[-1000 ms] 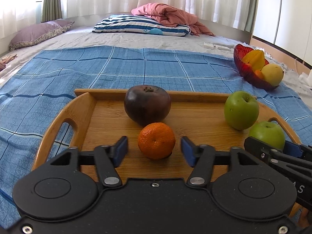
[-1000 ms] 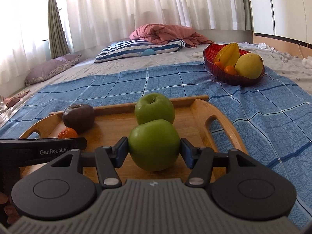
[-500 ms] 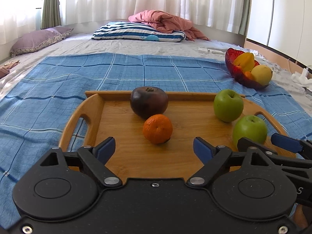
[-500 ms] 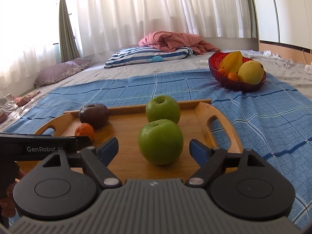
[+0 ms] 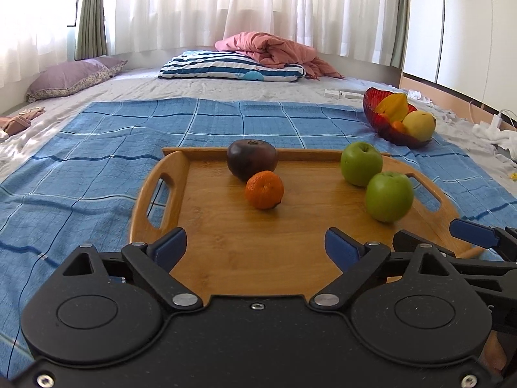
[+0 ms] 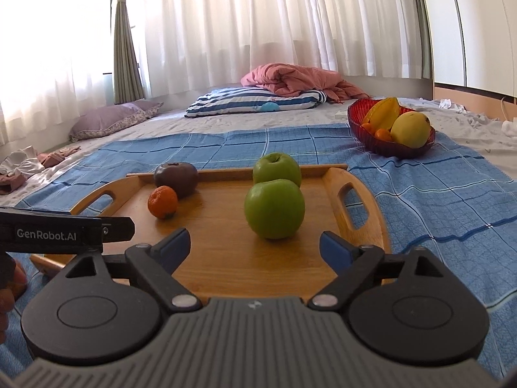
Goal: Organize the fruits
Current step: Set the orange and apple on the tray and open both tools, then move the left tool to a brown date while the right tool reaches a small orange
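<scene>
Tongs (image 6: 255, 245) opening, empty; green apple (image 6: 274, 208) glossy

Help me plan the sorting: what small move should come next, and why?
Probably swing the right claw toward the red bowl. Both claws are opening with nothing between the pads, four fruits already sit on the wooden tray, and the bowl holds more, including a yellow fruit.

"GenRobot.AI", on left tool (image 6: 97, 226)
</scene>
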Demonstrator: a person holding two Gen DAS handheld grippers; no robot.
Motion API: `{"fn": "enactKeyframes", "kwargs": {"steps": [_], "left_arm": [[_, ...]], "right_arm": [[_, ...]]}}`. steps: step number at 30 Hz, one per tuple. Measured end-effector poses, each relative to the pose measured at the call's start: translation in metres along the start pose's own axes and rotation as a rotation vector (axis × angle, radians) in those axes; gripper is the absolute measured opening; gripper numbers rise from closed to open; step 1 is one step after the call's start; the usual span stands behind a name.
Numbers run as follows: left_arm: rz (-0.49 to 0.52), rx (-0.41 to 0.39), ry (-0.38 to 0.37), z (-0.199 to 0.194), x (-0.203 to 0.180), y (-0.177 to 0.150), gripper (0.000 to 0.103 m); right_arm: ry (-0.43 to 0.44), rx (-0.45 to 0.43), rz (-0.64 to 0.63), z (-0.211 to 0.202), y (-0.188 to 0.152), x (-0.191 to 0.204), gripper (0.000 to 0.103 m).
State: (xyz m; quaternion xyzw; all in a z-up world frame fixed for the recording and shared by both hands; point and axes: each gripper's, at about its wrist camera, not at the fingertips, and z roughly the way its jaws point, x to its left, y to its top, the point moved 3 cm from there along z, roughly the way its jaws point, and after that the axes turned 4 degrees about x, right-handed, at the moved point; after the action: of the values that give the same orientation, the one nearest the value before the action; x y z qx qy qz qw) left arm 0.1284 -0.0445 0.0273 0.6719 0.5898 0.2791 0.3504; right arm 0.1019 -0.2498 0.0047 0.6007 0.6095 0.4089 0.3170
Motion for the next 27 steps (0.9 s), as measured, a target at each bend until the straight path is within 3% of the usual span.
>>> {"fn": "enactKeyframes", "kwargs": {"steps": [14,27], "left_arm": [[0.043,-0.006,-0.016,-0.037,-0.008,-0.036,0.095],[0.062,0.033,-0.029,-0.045,-0.013,-0.057,0.093]], "right_arm": [[-0.021,-0.009,-0.065,-0.029,-0.033,0.007,0.099],[-0.023,0.007,-0.091,-0.029,-0.05,0.009,0.099]]}}
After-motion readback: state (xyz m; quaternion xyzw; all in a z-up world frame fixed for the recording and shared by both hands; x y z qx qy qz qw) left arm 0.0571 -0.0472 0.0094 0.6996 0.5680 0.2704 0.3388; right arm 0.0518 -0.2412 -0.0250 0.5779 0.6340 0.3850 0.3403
